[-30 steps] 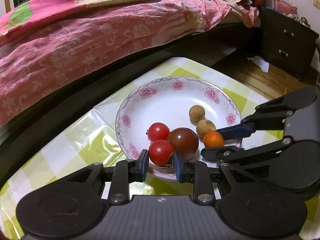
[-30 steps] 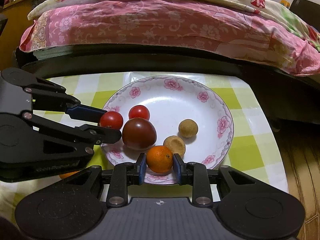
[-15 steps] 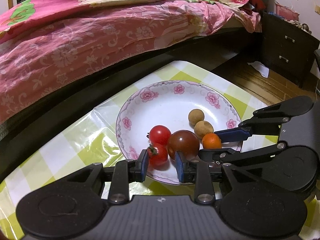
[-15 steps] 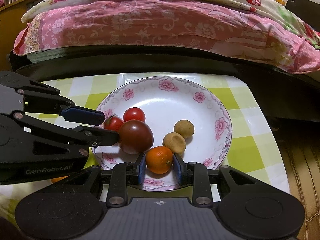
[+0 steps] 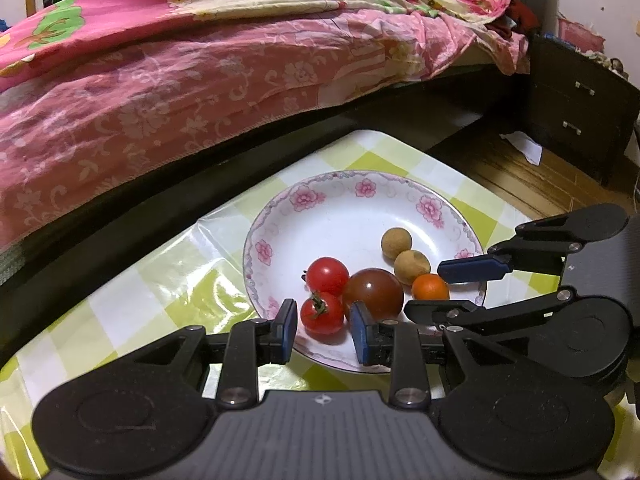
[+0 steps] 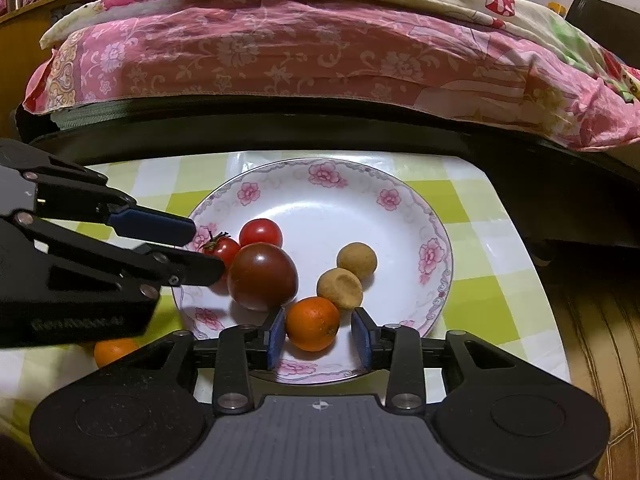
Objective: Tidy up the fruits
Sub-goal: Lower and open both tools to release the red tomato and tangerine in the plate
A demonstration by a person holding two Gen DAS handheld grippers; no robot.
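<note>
The fruits lay together in the near half of a white plate [image 6: 430,220] with pink flowers, which stood on a table with a green and white checked cloth [image 6: 472,292], close to the dark edge of a bed [image 6: 320,136]. The left gripper [image 5: 325,328] was open, its blue pads on both sides of a small red tomato [image 5: 322,314] without touching it; the green stem of this tomato pointed up and a little to the left. A second red tomato [image 5: 327,275] was just behind it, and a big dark tomato [image 5: 374,293] touched it on the right. The right gripper [image 6: 318,336] was also open, with a small orange [image 6: 313,323] between its pads; a clear gap showed on the right side. Two round brown fruits [image 6: 346,276] lay just behind the orange, touching each other. All the fruits were round, so no long axis was visible. The far half of the plate was bare. Another orange fruit [image 6: 114,350] lay on the cloth outside the plate, partly hidden under the left gripper.
</note>
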